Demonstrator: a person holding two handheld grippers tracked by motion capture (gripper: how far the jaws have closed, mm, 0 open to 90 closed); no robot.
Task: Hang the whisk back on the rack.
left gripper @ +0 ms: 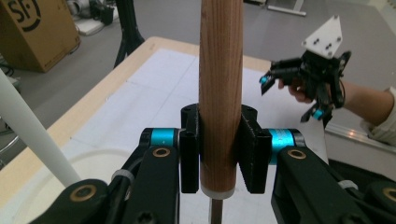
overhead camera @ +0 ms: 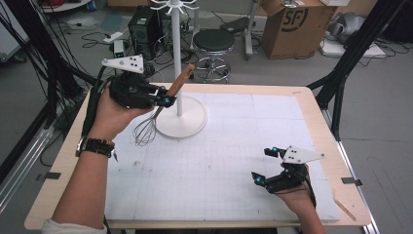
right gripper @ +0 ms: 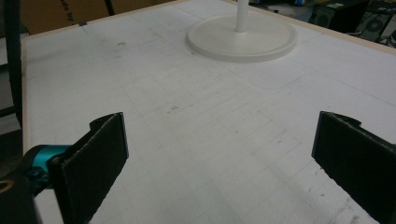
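Note:
My left gripper [overhead camera: 164,97] is shut on the wooden handle [overhead camera: 181,80] of a wire whisk [overhead camera: 146,129], held above the table's left half with the wire head hanging down and the handle tilted up to the right. In the left gripper view the handle [left gripper: 221,93] stands clamped between the black jaws. A white stand [overhead camera: 178,58] with a round base [overhead camera: 187,119] rises just right of the whisk. My right gripper [overhead camera: 265,165] rests near the table's front right, open and holding nothing; its pads [right gripper: 95,154] stand wide apart over the white mat.
A white gridded mat [overhead camera: 234,146] covers the wooden table [overhead camera: 63,161]. Beyond the far edge stand a black stool [overhead camera: 214,41], a cardboard box [overhead camera: 294,27] and a computer tower [overhead camera: 144,27]. Black frame legs [overhead camera: 341,73] flank the right side.

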